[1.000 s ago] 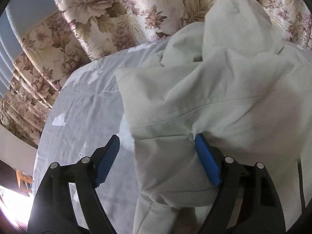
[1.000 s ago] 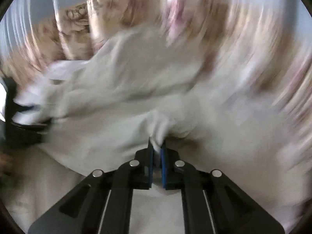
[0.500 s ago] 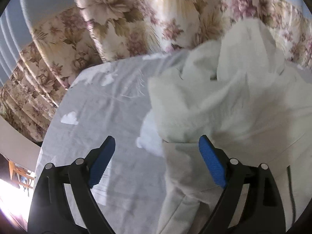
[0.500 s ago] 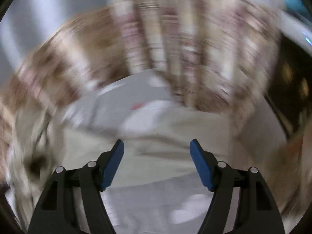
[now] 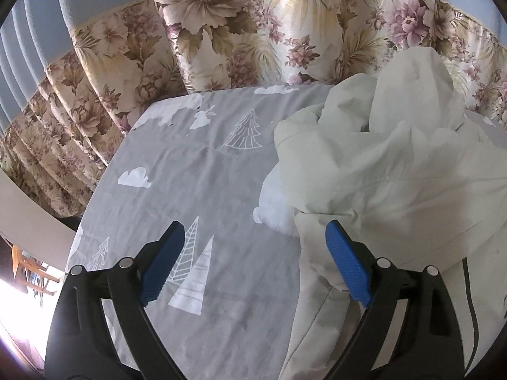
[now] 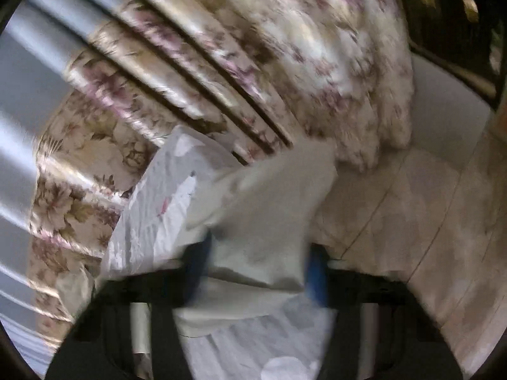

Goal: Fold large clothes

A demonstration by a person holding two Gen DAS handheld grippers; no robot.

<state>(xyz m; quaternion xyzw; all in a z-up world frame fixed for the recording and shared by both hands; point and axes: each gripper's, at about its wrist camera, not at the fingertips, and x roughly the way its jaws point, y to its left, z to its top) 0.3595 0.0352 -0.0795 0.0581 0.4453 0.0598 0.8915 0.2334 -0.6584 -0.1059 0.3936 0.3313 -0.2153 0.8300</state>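
A large pale cream garment [image 5: 396,171] lies bunched on the grey bedsheet [image 5: 196,177] printed with white trees and clouds. My left gripper [image 5: 253,253] is open and empty; its right blue pad touches the garment's left edge and its left pad hangs over bare sheet. In the blurred right wrist view, my right gripper [image 6: 258,266] is open, with a flat part of the garment [image 6: 269,209] lying between and beyond its pads near the bed's edge.
Floral curtains [image 5: 240,28] hang just behind the bed and also show in the right wrist view [image 6: 285,50]. Tiled floor [image 6: 427,237] lies past the bed's right edge. A bright doorway with an orange chair [image 5: 22,262] is at far left.
My right gripper let go of the garment, opened and swung right toward the bed's edge. My left gripper slid left off the garment, so more bare sheet shows.
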